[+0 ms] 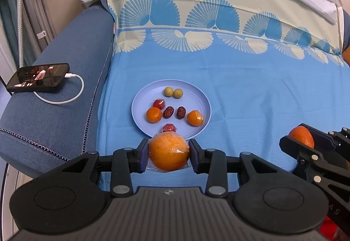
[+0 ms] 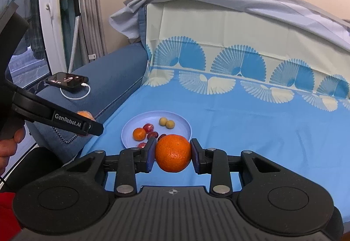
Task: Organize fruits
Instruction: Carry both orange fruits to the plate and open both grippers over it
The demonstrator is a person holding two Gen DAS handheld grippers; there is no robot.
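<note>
The left gripper (image 1: 168,154) is clamped on a plastic-wrapped orange (image 1: 168,152), its pads pressed to both sides; the fruit's near underside is hidden behind the gripper body. The right gripper (image 2: 173,153) is closed on a bare orange (image 2: 173,153), held just near of the plate (image 2: 186,129) and covering part of the plate's near rim. In the left wrist view the right gripper enters at the right edge, cut off by the frame, with only part of its orange showing. The plate lies on the blue cloth (image 1: 262,98) and carries two yellow-green fruits (image 1: 173,92) at its far side, two small oranges (image 1: 154,114), two dark red dates (image 1: 174,112) and red wrapped pieces whose kind is hard to make out. A phone (image 1: 39,80) on a charging cable (image 1: 65,96) rests on the sofa arm (image 1: 65,61) at left.
</note>
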